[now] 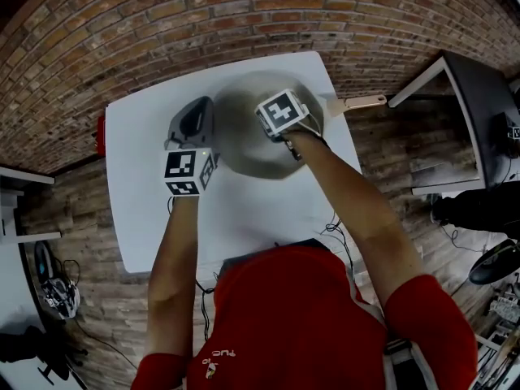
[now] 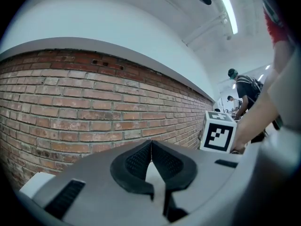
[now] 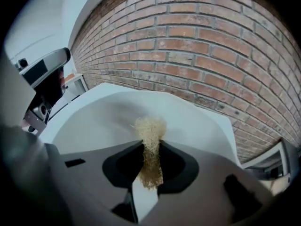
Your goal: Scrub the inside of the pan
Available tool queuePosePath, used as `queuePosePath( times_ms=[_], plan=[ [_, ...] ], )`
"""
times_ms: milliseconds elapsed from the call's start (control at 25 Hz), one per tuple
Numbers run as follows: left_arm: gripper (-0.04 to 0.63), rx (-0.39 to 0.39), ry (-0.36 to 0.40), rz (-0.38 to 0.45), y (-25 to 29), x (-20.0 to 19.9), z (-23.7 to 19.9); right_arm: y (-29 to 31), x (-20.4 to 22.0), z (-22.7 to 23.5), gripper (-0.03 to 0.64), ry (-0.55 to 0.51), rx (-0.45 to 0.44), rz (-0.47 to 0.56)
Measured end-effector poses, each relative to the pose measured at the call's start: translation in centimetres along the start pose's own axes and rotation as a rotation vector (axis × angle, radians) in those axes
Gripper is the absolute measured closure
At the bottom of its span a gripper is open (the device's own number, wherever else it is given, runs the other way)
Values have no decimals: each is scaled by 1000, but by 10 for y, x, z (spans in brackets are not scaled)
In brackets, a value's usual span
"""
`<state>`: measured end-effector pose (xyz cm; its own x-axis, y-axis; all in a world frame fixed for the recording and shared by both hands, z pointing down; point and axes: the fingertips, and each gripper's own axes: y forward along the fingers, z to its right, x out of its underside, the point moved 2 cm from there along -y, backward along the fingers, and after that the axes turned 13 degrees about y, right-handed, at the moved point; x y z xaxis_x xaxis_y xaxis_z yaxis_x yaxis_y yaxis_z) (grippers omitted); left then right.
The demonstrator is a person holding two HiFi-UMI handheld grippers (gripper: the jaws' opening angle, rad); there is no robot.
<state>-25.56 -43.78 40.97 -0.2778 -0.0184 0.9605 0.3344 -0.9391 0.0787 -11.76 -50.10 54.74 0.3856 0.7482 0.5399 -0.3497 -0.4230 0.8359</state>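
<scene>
The right gripper [image 3: 151,150] has its 2 jaws closed on a tan fibrous scrubber [image 3: 150,134]. The tuft runs up between the pads and sticks out past the jaw tips. Straight ahead of and below those tips lies the pale grey inside of the pan [image 3: 94,119], which fills most of the space in front of this gripper. Whether the tuft touches the pan's surface cannot be told.

From the head view, this gripper's marker cube [image 1: 283,110] sits over the pan's bowl, and the pan's wooden handle [image 1: 362,101] points away to the gripper's right. The pan stands on a white table [image 1: 146,218].

The left gripper [image 2: 151,149] has its 2 jaws pressed together tip to tip, with nothing between them. It is just beside the pan's left rim, to the left of the right gripper and level with it. A brick wall [image 2: 70,117] stands ahead of its jaws, and the other gripper's cube shows off to its right.
</scene>
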Motion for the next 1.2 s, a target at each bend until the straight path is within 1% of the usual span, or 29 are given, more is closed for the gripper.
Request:
queuePosePath(
  times_ms=[160,280,360,560,640,760,840,880,960,1000,1200],
  plan=[
    [580,6,3,2,0,0,-3,-11,5,18,529,27,34,-15],
    [580,5,-4,7,-3,0,-5,-18,9,12,529,24,24,-19],
    [581,5,-5,9,-5,0,-6,-22,10,-7,529,8,-20,-15],
    [581,10,-3,10,-8,-1,-7,-25,10,-81,529,-38,-178,-11],
    [580,14,-2,9,-9,-1,-7,-22,14,-102,529,-62,-210,-32],
    [581,17,-3,7,-11,-1,-5,-15,24,-113,529,-89,-230,-66],
    [580,20,-2,6,-12,-1,-2,-11,31,-113,529,-76,-273,-78],
    [580,22,-2,5,-12,0,-1,-11,35,-104,529,-70,-258,-88],
    [581,23,-3,4,-14,2,0,-12,40,-71,529,-74,-151,-105],
    [581,23,-3,4,-15,3,-1,-15,42,-58,529,-73,-114,-110],
    [581,22,0,-1,-17,5,-3,-31,47,-14,529,-61,-38,-124]
  ],
)
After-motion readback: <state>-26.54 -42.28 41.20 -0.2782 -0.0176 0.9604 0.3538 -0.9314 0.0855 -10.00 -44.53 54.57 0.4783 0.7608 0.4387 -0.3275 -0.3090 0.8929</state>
